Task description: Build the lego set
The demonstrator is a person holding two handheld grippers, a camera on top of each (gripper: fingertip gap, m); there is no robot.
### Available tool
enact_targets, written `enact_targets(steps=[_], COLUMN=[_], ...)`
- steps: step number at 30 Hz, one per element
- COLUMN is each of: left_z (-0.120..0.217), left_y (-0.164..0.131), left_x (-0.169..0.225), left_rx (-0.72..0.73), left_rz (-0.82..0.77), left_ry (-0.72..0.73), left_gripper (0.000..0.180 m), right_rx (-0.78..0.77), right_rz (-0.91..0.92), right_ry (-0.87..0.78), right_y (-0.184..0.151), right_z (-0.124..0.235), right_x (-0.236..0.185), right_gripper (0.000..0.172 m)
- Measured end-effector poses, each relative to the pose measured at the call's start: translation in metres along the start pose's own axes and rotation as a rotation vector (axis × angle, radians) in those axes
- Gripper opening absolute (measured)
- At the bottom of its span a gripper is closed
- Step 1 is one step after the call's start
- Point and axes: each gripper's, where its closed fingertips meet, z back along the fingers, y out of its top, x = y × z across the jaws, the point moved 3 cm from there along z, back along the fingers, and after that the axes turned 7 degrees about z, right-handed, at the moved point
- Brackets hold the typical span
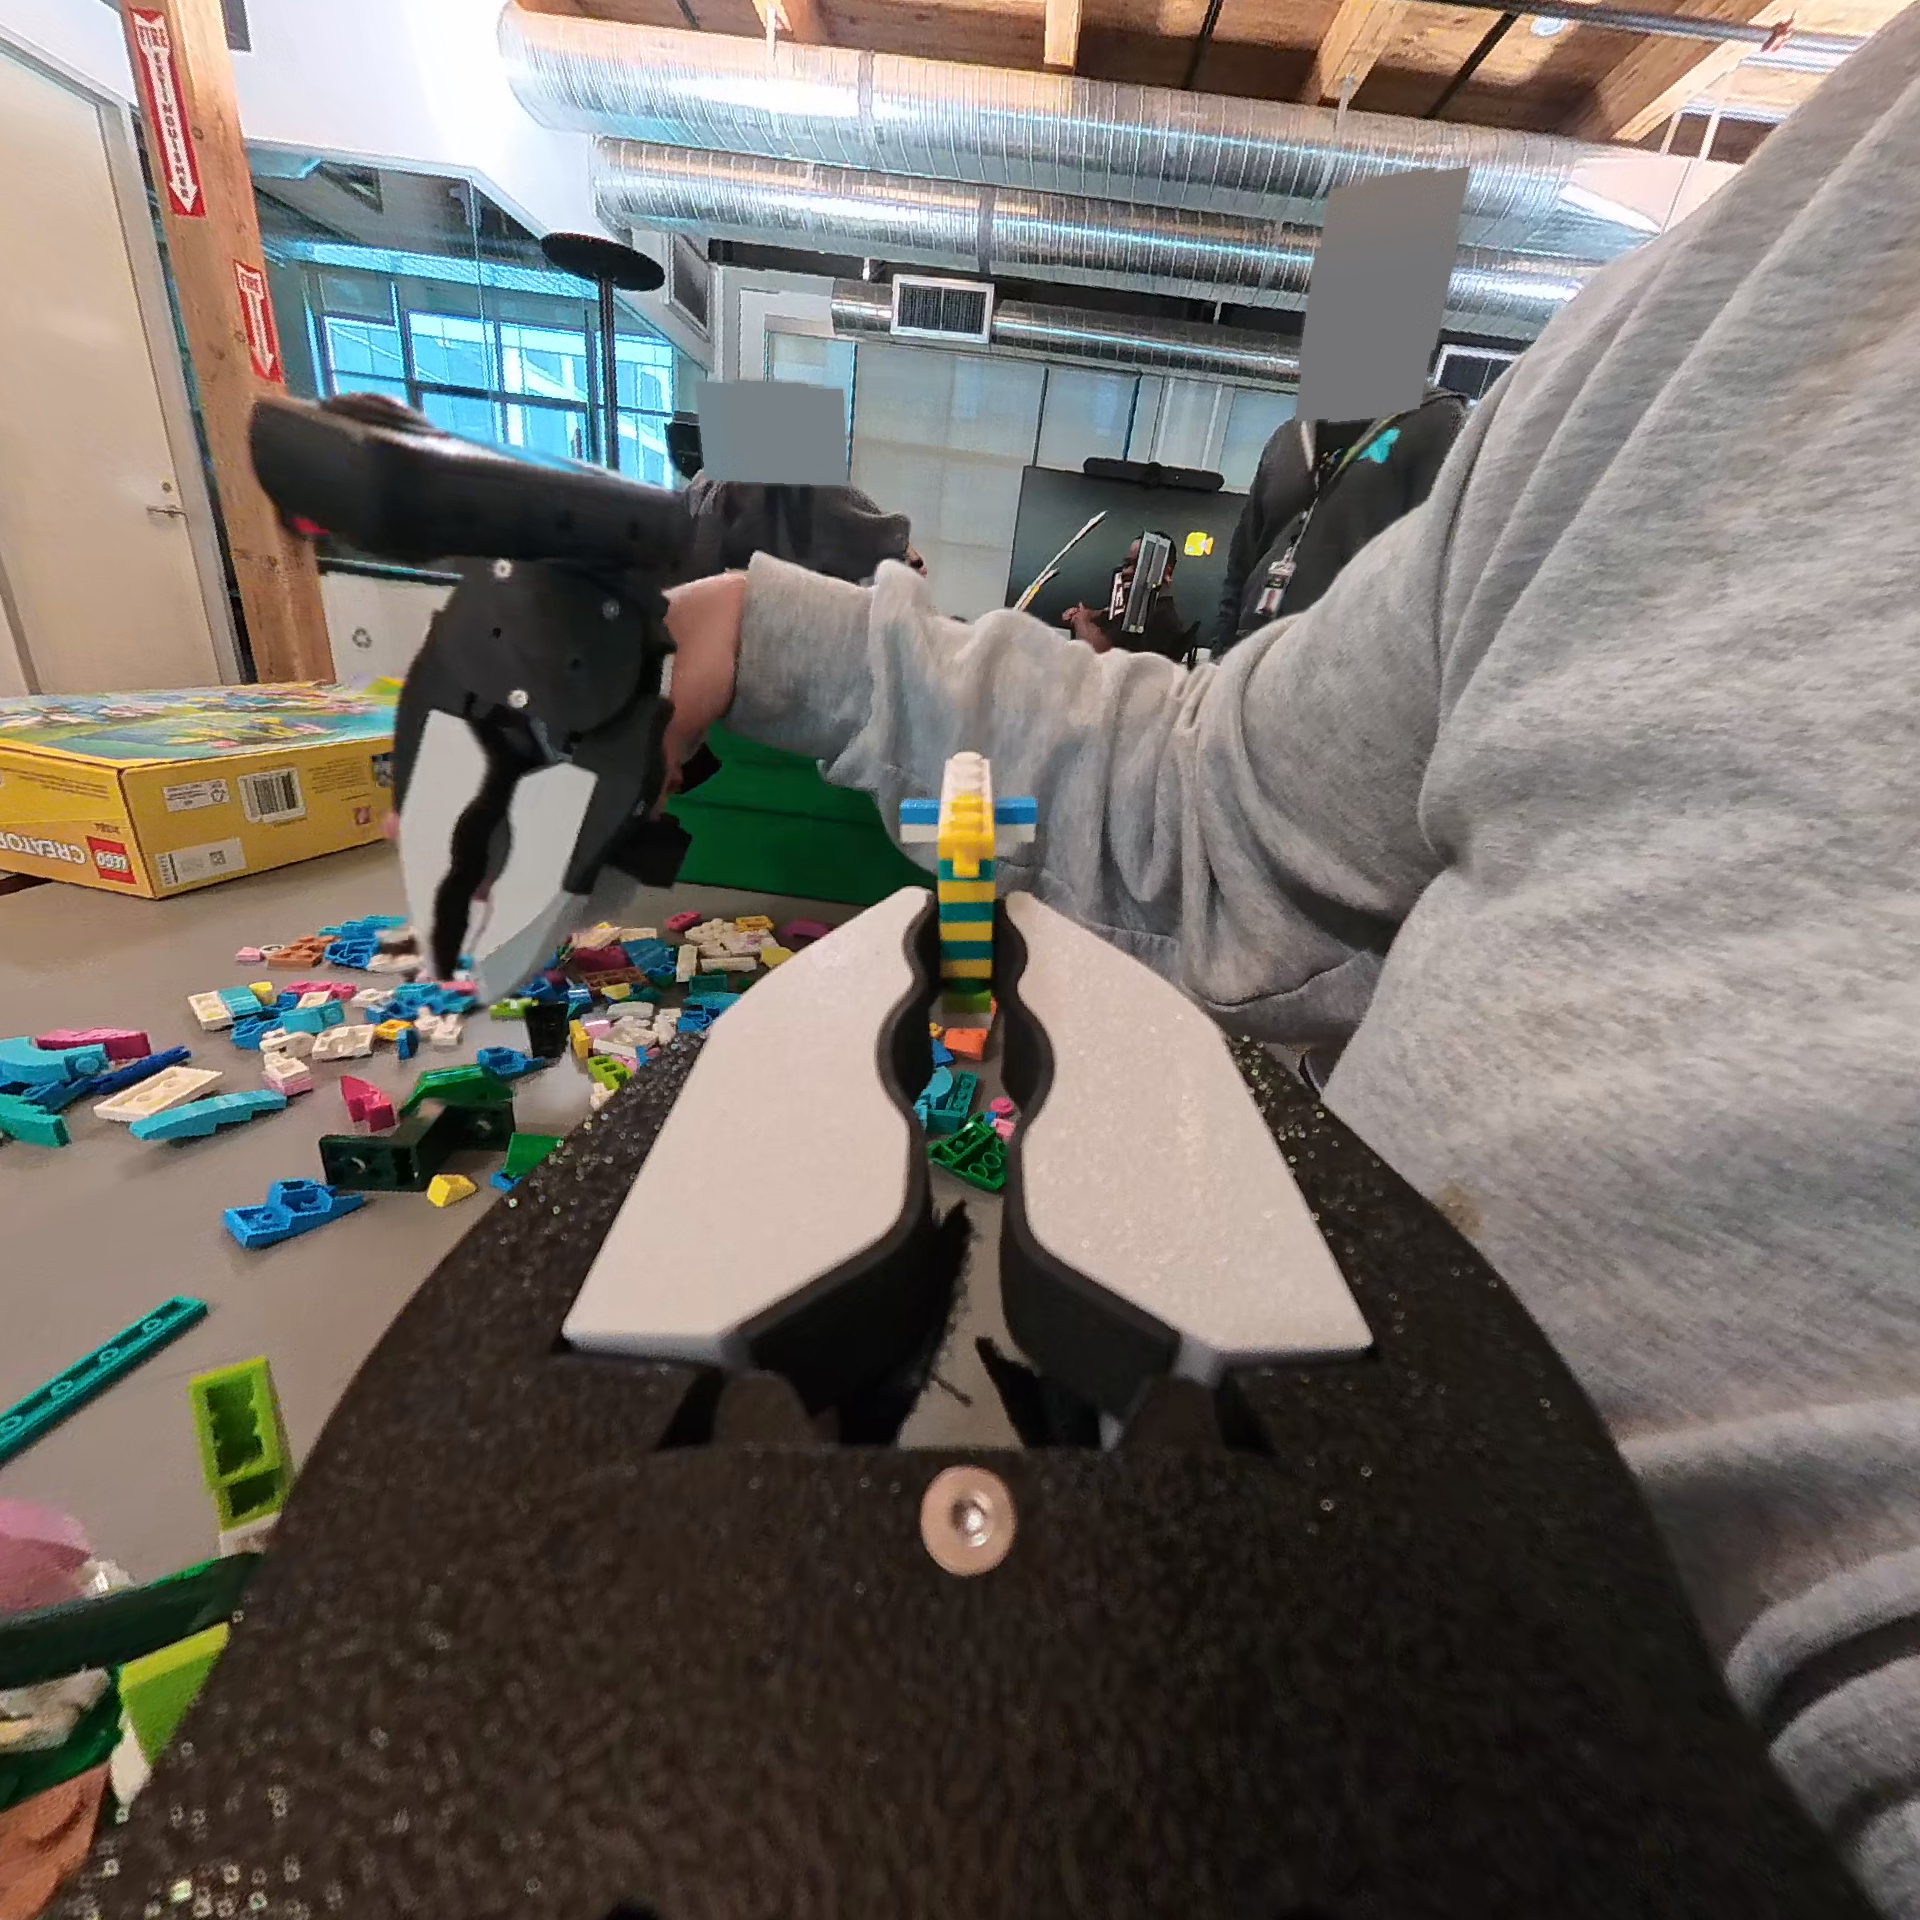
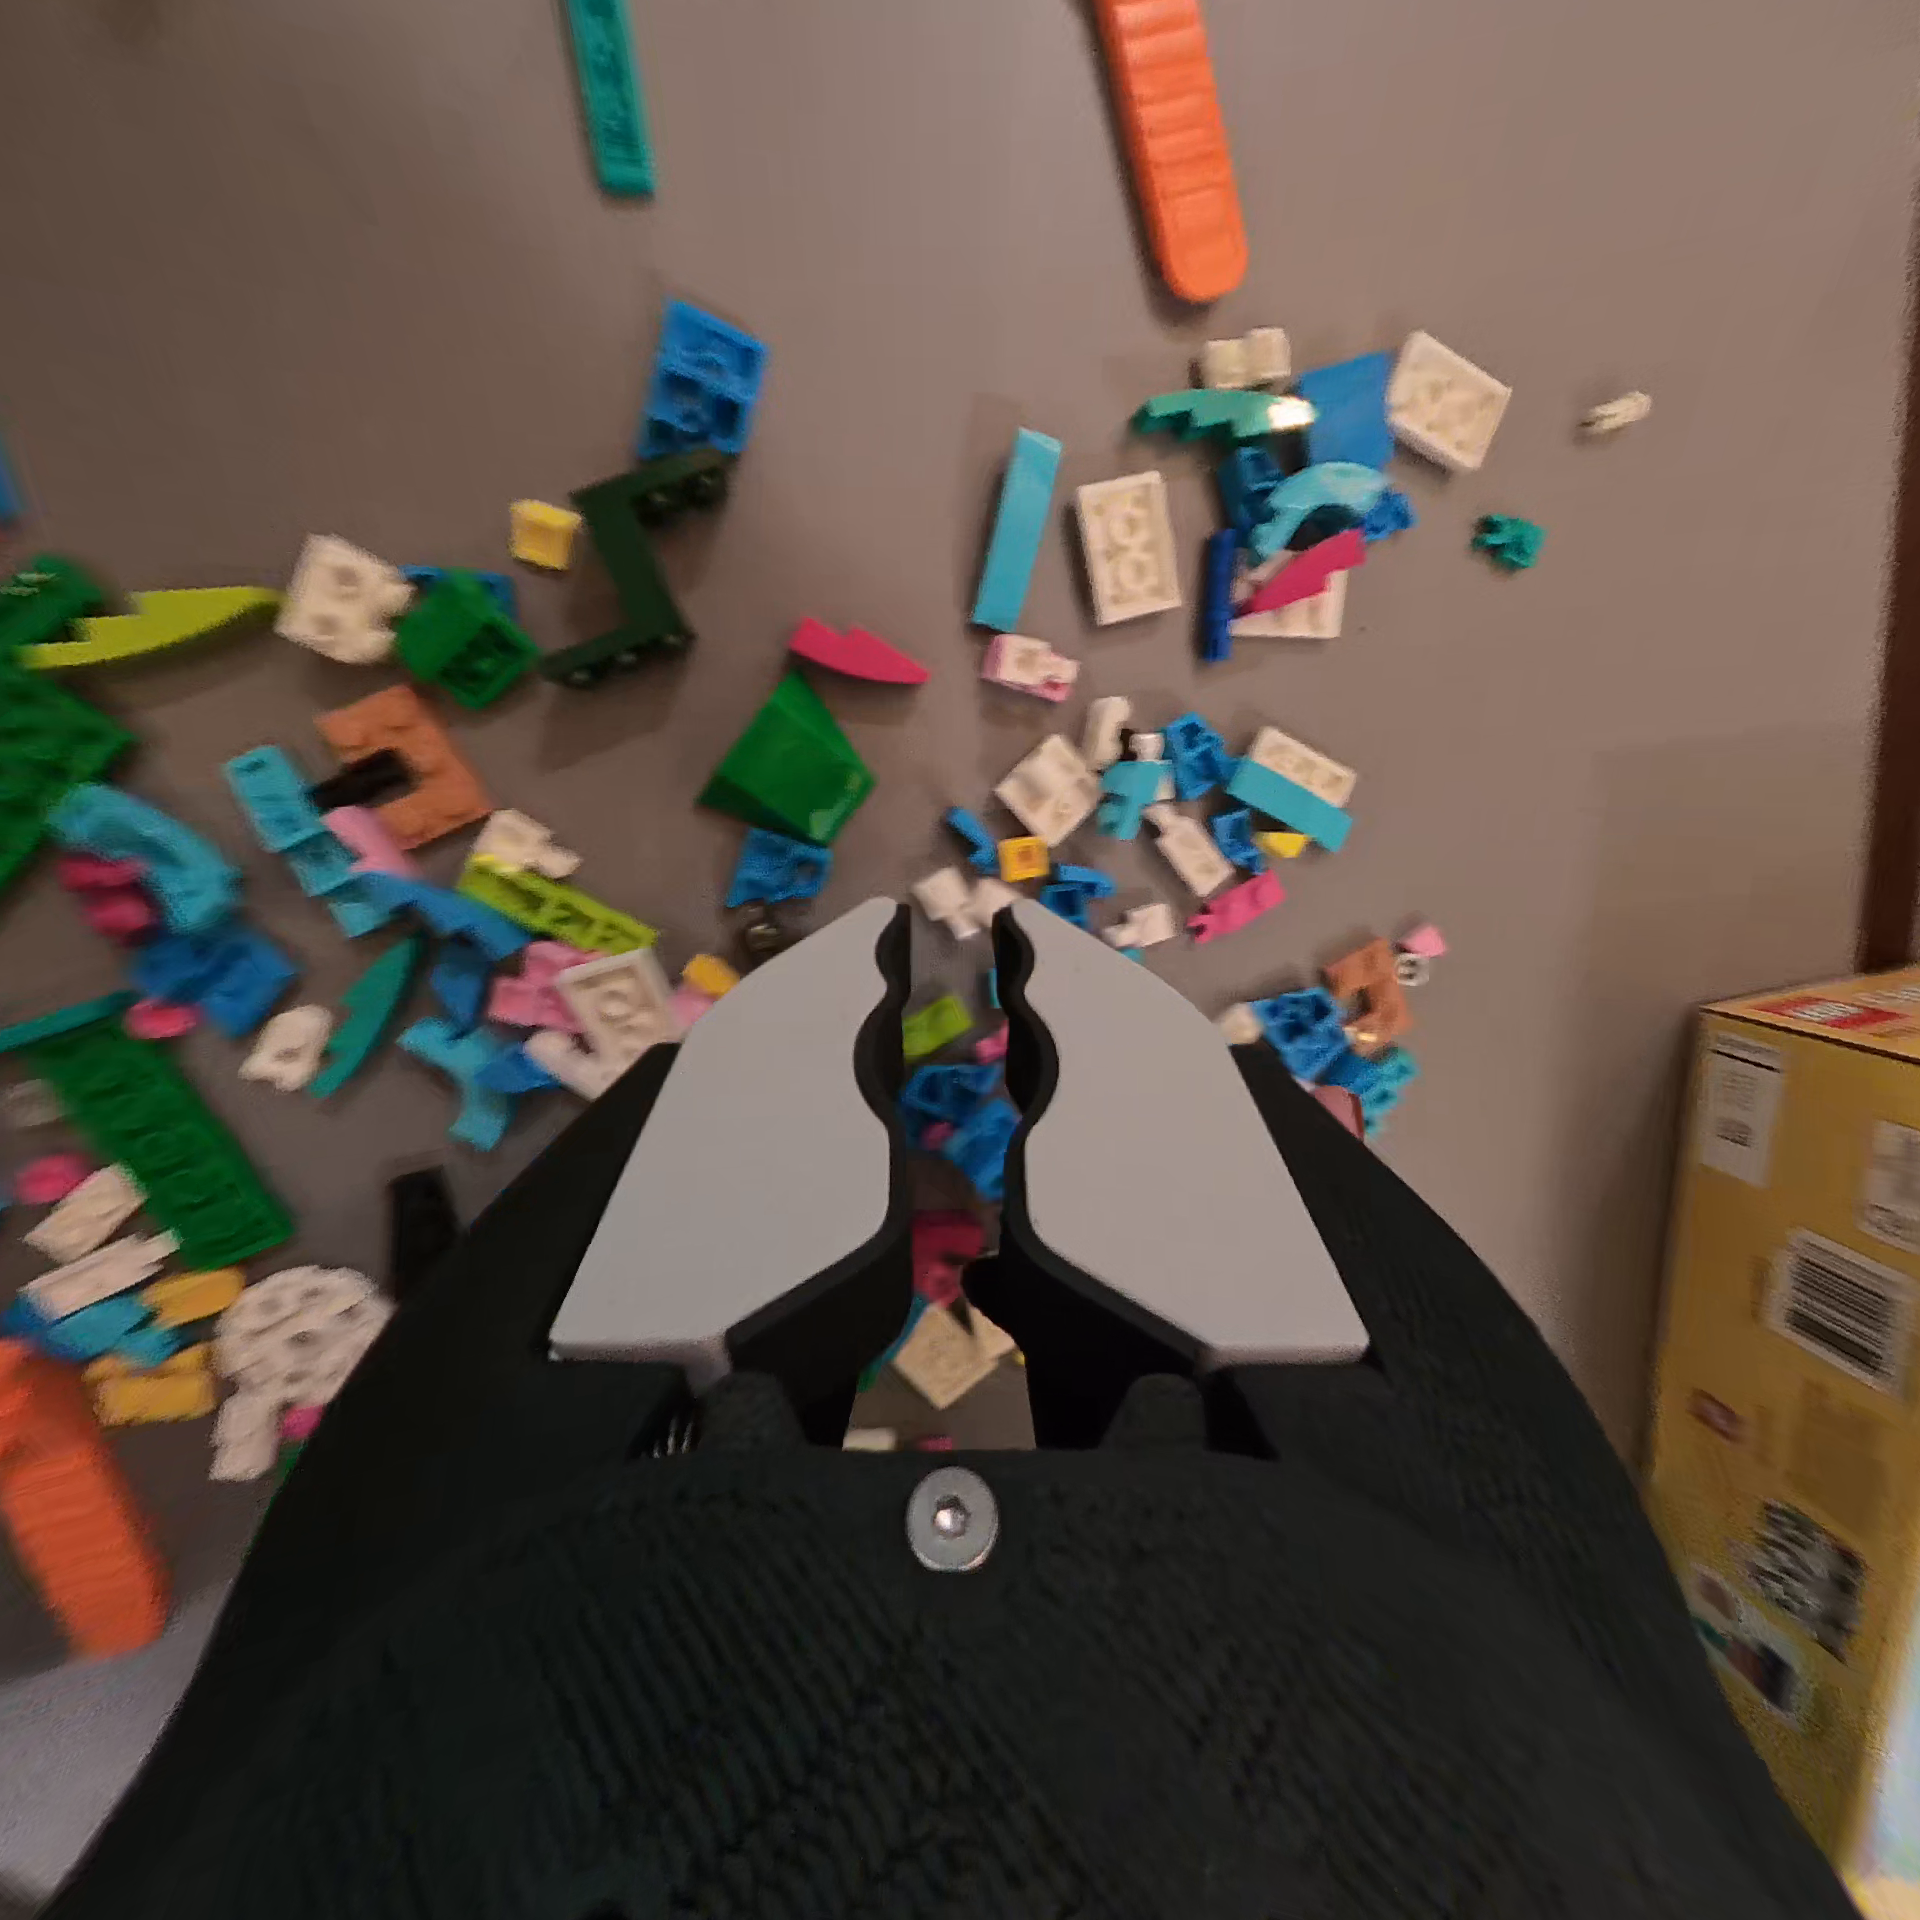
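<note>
Yellow box (image 1: 156, 790) with barcode label lay at far left of grey table (image 1: 125, 1268). Right of box, right gripper (image 2: 951, 920) hung spread over loose brick pile (image 1: 623, 977), nothing pinched. Further right, left gripper (image 1: 966, 914) pinched upright yellow-and-teal striped brick tower (image 1: 966, 914), pads pressed on both sides. Grey sleeve (image 1: 1351, 779) crossed behind tower.

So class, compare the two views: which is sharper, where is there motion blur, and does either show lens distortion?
Left wrist view: the striped brick tower between the left gripper pads is sharp; the right gripper is smeared; ceiling ducts bow, showing wide-angle distortion. Right wrist view: loose bricks and yellow box are motion-blurred; its own fingers stay crisp.
</note>
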Motion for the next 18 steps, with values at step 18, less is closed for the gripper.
enact_targets(steps=[18], left_z=[0.001], left_y=[0.000], left_x=[-0.001], left_rx=[-0.001], left_rz=[0.000], left_ry=[0.000], left_gripper=[0.008], right_rx=[-0.018], right_rz=[0.175], right_ry=[0.150], right_y=[0.010], right_z=[-0.002], right_x=[-0.064], right_gripper=[0.016])
